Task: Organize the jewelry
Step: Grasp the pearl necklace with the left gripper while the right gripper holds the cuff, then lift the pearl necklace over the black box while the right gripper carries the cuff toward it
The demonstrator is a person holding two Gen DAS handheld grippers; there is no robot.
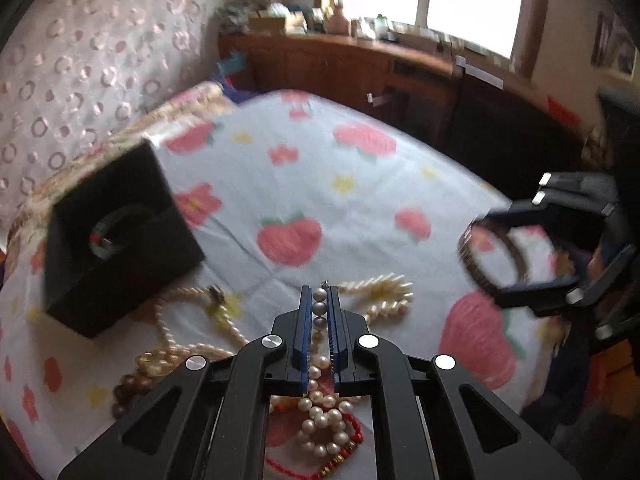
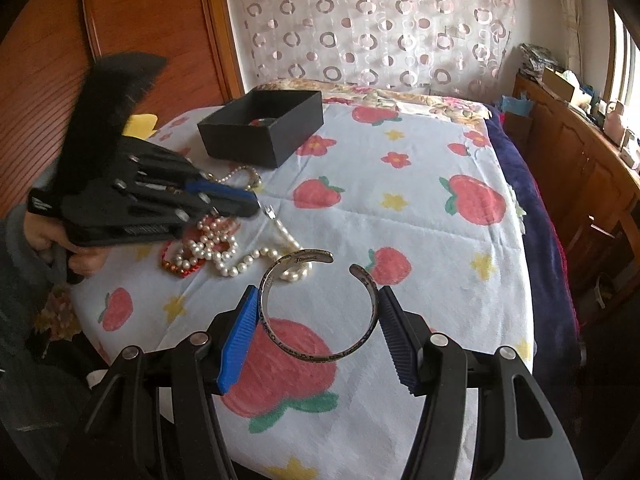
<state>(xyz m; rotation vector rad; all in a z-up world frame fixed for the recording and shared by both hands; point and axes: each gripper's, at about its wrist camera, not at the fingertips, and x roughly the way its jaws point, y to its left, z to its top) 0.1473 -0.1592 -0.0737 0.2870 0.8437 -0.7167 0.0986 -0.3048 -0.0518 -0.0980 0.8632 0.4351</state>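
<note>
Our left tongs [image 1: 319,312] are closed down to a narrow gap, blue pads clamped on a pearl strand [image 1: 319,307]; a few beads, some grey and some white, show between the pads. More of the strand trails down under the tongs into a loose heap of white pearls [image 1: 322,424] with a red beaded bracelet [image 1: 340,454] beside it. All of this lies on the bed, on a white sheet with strawberry print [image 2: 400,216].

A second cream pearl rope [image 1: 384,300] lies just beyond the left tongs, and brownish beads [image 1: 132,392] lie to their left, blurred.

Our right tongs [image 2: 316,334] are spread wide, holding a silver open cuff bangle [image 2: 320,312] across its width, one pad touching each side. The cuff's opening faces away from the camera. It carries engraved marks, too small to read. In the left wrist view the bangle looks lifted off the sheet, though blur makes this hard to confirm.

A black open box [image 2: 262,126] sits on the sheet beyond the pearl heap, well apart from the bangle. Something round lies inside it [image 1: 106,236], greenish, unclear.

A wooden cabinet [image 2: 580,168] runs along the far side of the bed. A curtain with ring pattern [image 2: 368,28] hangs behind it.
</note>
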